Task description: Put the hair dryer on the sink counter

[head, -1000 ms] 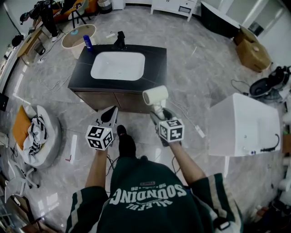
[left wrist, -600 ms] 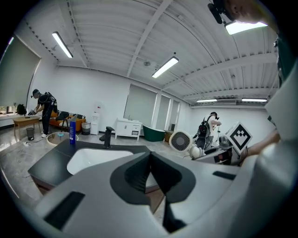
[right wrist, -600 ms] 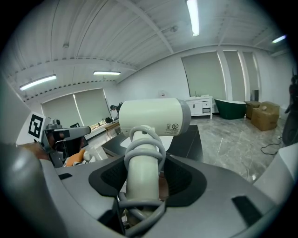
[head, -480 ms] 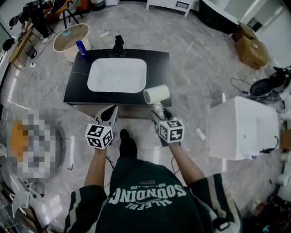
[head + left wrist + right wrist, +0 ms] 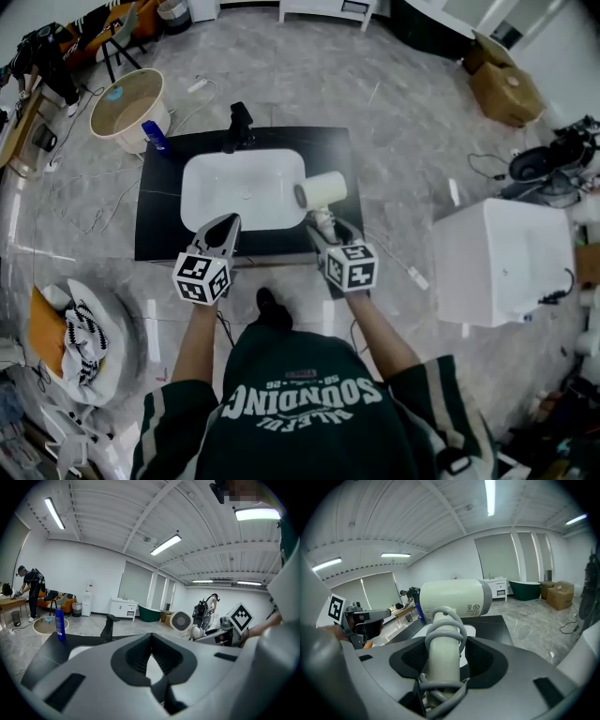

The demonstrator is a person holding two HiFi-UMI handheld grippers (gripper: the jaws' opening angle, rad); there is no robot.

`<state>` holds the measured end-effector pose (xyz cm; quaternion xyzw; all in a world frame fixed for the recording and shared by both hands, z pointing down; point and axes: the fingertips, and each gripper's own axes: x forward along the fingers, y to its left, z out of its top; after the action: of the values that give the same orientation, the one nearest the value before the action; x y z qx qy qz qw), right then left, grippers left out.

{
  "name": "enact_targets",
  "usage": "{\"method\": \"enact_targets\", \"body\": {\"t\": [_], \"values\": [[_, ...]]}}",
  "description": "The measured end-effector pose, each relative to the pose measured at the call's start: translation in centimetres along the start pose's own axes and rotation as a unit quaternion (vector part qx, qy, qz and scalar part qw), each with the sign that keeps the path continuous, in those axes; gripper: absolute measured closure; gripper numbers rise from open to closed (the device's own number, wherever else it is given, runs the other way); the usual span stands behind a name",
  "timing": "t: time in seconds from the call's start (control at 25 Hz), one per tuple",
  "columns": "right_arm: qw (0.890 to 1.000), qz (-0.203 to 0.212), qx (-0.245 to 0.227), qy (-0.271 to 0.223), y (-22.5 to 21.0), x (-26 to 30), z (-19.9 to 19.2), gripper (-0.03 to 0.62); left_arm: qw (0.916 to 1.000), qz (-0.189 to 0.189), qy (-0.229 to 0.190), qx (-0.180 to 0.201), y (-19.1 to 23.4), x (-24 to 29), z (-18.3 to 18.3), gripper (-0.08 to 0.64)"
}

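My right gripper (image 5: 325, 231) is shut on the handle of a cream hair dryer (image 5: 321, 191), its cord wound round the handle. The dryer (image 5: 454, 599) stands upright, barrel above the jaws, over the right part of the black sink counter (image 5: 161, 208). A white basin (image 5: 244, 188) is set into the counter, with a black tap (image 5: 238, 126) at the back. My left gripper (image 5: 223, 231) hovers over the counter's front edge near the basin, shut with nothing in it (image 5: 152, 667).
A blue bottle (image 5: 155, 136) stands at the counter's back left corner, seen too in the left gripper view as the bottle (image 5: 58, 625). A round tub (image 5: 127, 103) lies behind it. A white box (image 5: 502, 261) stands at right. Cardboard boxes (image 5: 500, 91) sit far right.
Both grippers and the dryer have come forward from in front of the cabinet to over the counter. The dryer's barrel is now beside the basin's right edge.
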<state>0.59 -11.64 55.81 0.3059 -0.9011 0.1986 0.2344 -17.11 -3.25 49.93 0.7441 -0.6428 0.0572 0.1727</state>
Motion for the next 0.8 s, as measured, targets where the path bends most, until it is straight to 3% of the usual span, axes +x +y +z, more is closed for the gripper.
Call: {"method": "enact_targets", "body": {"t": [0.36, 0.8], "values": [[0.999, -0.034, 0.019, -0.017, -0.5, 4.2, 3.1, 0.359, 0.9993, -0.034, 0.005, 0.013, 5.0, 3.7, 1.8, 0.558], [0.997, -0.072, 0.033, -0.020, -3.4, 4.6, 3.5, 0.359, 0.9970, -0.075, 0.016, 0.011, 4.6, 8.5, 1.9, 0.558]]}}
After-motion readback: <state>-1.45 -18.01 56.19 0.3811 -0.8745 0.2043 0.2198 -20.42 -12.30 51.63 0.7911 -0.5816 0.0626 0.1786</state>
